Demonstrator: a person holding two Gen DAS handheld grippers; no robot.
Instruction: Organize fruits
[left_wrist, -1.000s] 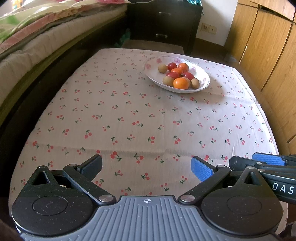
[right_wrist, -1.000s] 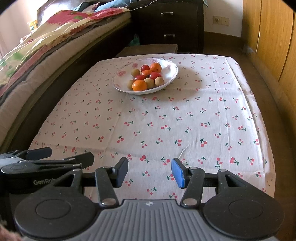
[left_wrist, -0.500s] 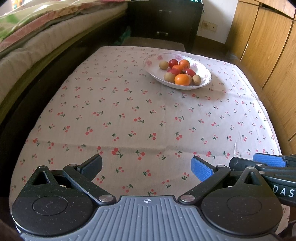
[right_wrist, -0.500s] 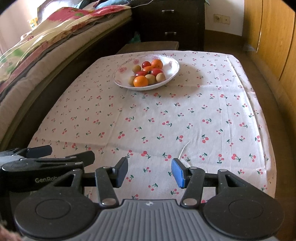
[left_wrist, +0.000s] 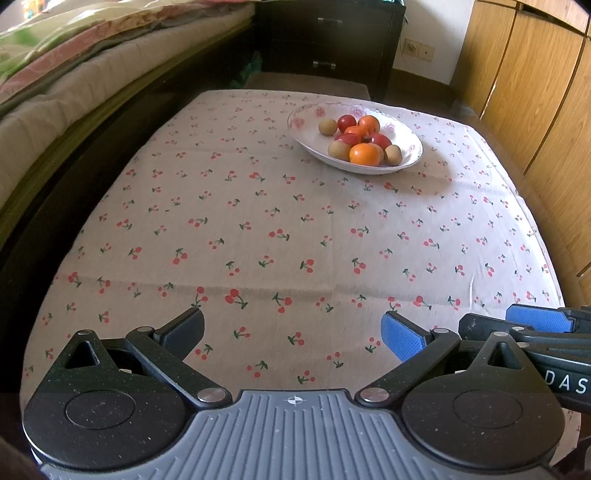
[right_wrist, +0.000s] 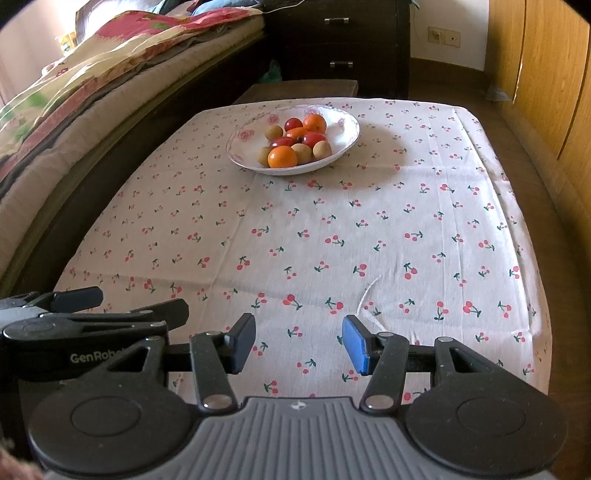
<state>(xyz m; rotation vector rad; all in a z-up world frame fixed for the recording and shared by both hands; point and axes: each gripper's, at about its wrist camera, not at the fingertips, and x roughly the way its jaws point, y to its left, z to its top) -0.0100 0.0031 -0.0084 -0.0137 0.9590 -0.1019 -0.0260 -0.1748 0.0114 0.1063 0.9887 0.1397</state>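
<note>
Left gripper (left_wrist: 291, 328) sits at the bottom of the left wrist view, fingers spread wide, nothing between them, over the near end of the cherry-print tablecloth (left_wrist: 258, 229). Right gripper (right_wrist: 298, 341) is at the bottom of the right wrist view, also spread but with a narrower gap, empty. Each gripper shows in the other's view: the right one pokes in at lower right of the left view, the left one at lower left of the right view, so they're side by side.

Fruit is all in the white floral bowl (left_wrist: 410, 136), upper centre-right of the left view, upper centre of the right view, well apart from both grippers. In it: an orange (left_wrist: 365, 154) at the near side, a second orange (right_wrist: 314, 123) at the far side, red fruits (left_wrist: 379, 140) in the middle, small tan round fruits (left_wrist: 327, 127) around them; exact types of the red and tan ones unclear.

Bed with a floral quilt (right_wrist: 122, 59) runs along the left of both frames. Dark drawer cabinet (left_wrist: 328, 44) at top centre, wooden wardrobe doors (left_wrist: 535, 85) on the right.
</note>
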